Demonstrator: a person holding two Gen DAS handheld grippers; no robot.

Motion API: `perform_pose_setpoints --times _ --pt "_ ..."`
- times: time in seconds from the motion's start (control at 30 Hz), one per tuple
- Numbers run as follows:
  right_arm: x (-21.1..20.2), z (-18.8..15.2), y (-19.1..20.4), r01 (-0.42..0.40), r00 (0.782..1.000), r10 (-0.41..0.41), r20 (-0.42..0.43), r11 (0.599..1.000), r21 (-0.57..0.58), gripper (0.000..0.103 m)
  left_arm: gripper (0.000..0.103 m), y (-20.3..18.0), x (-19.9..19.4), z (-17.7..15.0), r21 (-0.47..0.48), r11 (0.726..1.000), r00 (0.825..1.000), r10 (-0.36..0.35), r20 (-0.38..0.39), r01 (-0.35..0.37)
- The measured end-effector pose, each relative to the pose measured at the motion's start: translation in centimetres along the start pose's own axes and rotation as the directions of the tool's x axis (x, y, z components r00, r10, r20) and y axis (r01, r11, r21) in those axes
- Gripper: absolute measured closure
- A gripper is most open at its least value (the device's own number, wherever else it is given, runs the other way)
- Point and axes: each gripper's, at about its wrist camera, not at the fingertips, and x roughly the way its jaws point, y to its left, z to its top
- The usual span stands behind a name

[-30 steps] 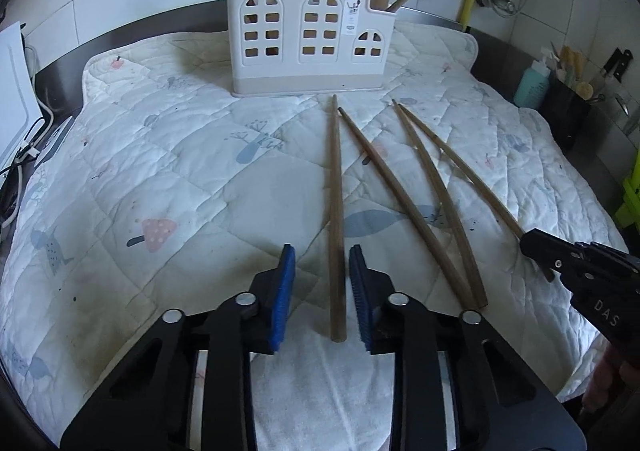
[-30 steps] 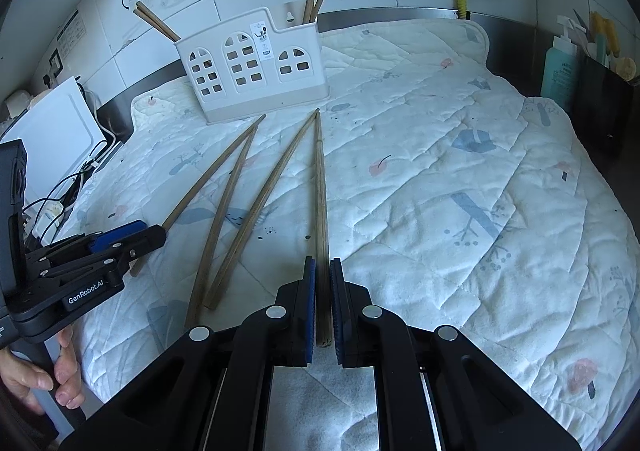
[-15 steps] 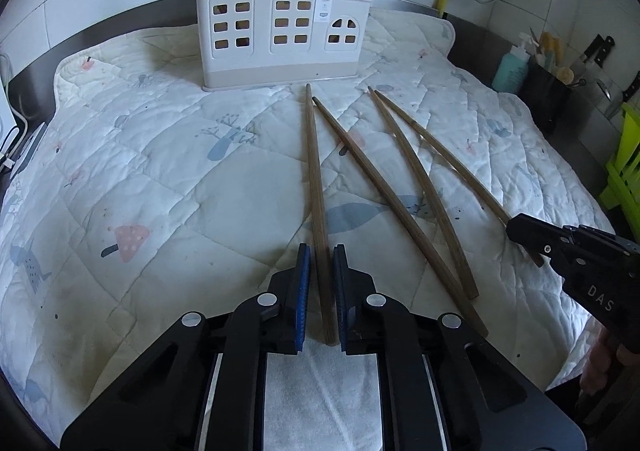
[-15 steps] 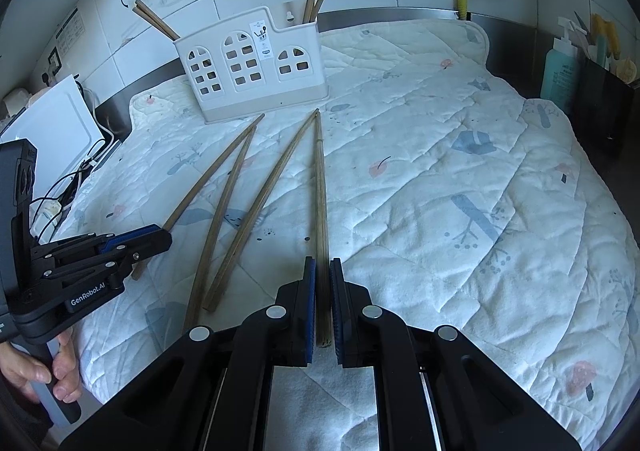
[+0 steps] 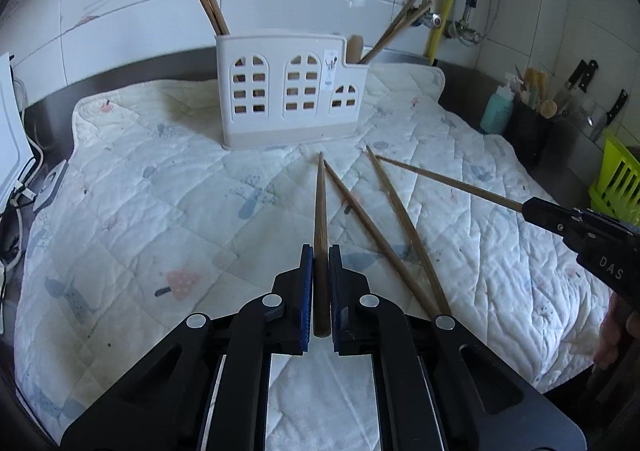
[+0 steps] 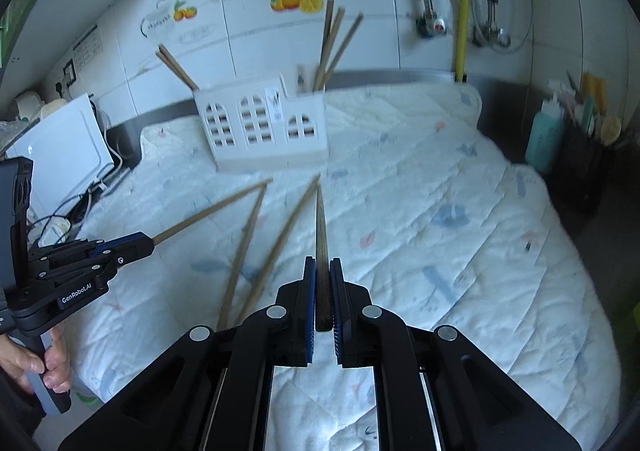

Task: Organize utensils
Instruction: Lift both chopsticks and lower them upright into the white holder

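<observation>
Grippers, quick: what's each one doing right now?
Left gripper: shut on the leftmost chopstick.
Right gripper: shut on the rightmost chopstick.

holder at the quilt's back, chopsticks fanned before it (more inside)

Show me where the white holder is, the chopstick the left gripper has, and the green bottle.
white holder (image 5: 280,99): left wrist view, on its front wall between the window cutouts.
chopstick in the left gripper (image 5: 321,211): left wrist view, on the shaft ahead of the pads.
green bottle (image 5: 496,113): left wrist view, on its body.
</observation>
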Motion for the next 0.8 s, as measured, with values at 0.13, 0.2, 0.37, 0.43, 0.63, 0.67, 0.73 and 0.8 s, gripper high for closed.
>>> perform_pose_setpoints --times 0.13,0.2,0.37,0.43,0.63,0.67,0.73,0.8 --pt "-1.8 2.2 0.5 0.003 0.998 -0.001 0.065 0.999 -0.035 0.096 0.097 0.4 -1.0 1.0 -0.003 1.000 0.998 -0.002 0.062 0.003" --pt "-2.3 3.1 0.6 0.001 0.996 0.004 0.087 0.999 -0.052 0.096 0.097 0.7 -1.4 1.4 -0.007 1.000 0.997 -0.016 0.079 0.017" --pt "-3.0 6.0 1.0 -0.028 0.993 0.038 0.111 0.996 -0.090 0.096 0.097 1.1 -2.6 2.6 -0.006 0.999 0.993 -0.038 0.113 0.039" --pt "-3.3 7.5 1.2 -0.042 0.991 0.055 0.122 0.993 -0.111 0.096 0.097 1.2 -3.0 3.2 -0.001 0.999 0.991 -0.032 0.130 0.032" --pt "-4.0 12.8 1.9 -0.084 0.983 0.106 0.151 0.986 -0.145 0.096 0.098 1.4 -4.0 4.8 0.014 0.999 0.984 -0.038 0.174 0.036" --pt "-4.1 13.6 1.9 -0.089 0.981 0.112 0.157 0.985 -0.147 0.096 0.098 1.4 -4.0 5.0 0.013 0.999 0.984 -0.039 0.175 0.038" --pt "-4.4 15.6 2.0 -0.095 0.977 0.121 0.173 0.984 -0.151 0.096 0.098 1.7 -4.1 5.5 0.004 0.999 0.982 -0.052 0.179 0.053" --pt "-4.6 17.5 2.1 -0.097 0.974 0.126 0.190 0.983 -0.158 0.096 0.098 1.8 -4.3 6.1 0.006 0.998 0.981 -0.055 0.187 0.055"
